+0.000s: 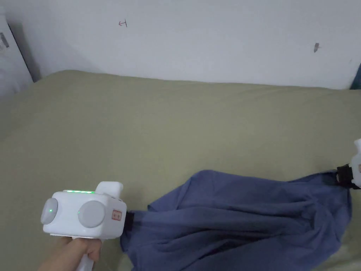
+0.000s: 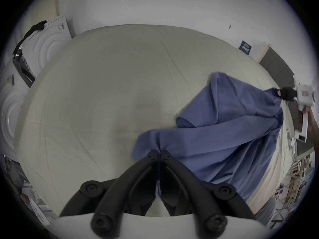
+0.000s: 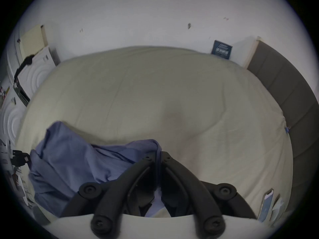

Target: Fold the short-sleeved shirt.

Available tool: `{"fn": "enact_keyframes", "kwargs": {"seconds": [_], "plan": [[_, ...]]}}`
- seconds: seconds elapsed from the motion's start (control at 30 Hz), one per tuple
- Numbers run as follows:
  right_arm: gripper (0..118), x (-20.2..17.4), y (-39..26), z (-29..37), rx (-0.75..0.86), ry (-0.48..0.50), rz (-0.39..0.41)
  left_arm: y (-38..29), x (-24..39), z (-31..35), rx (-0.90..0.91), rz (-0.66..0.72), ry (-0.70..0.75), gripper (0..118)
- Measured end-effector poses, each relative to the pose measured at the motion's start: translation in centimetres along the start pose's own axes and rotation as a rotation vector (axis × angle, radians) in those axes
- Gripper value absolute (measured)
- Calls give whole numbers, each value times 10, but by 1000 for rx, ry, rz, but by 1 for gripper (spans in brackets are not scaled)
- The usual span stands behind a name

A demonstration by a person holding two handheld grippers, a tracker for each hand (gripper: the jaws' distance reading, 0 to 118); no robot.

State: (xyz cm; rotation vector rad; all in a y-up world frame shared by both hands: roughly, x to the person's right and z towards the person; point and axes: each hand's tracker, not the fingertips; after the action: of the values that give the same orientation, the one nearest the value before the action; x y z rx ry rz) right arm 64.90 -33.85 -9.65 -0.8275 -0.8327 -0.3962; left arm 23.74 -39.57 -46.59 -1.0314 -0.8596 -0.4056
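A blue short-sleeved shirt hangs stretched between my two grippers, low over the near side of the bed. My left gripper is shut on the shirt's left edge; in the left gripper view its jaws pinch a bunched fold of the blue shirt. My right gripper is shut on the shirt's right edge at the frame's right border. In the right gripper view the cloth of the shirt runs between my right gripper. The fabric sags in long folds, and its lower part is cut off by the frame.
The bed wears a pale green sheet and reaches back to a white wall. White appliances stand at the left. A grey headboard lines the right side, and a phone lies at the bed's near right corner.
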Motion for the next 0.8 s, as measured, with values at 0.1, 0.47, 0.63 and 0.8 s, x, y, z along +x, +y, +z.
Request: {"fn": "enact_keyframes", "kwargs": {"seconds": [0.1, 0.47, 0.63, 0.8], "plan": [[7, 24, 0, 46, 62, 23, -67, 3, -6, 21, 23, 33, -10, 2], [7, 59, -19, 210, 247, 38, -109, 16, 7, 141, 200, 53, 13, 2], [7, 58, -18, 278, 369, 25, -108, 36, 15, 206, 305, 40, 24, 2], [7, 62, -1, 337, 472, 11, -143, 63, 23, 270, 398, 21, 56, 2]]}}
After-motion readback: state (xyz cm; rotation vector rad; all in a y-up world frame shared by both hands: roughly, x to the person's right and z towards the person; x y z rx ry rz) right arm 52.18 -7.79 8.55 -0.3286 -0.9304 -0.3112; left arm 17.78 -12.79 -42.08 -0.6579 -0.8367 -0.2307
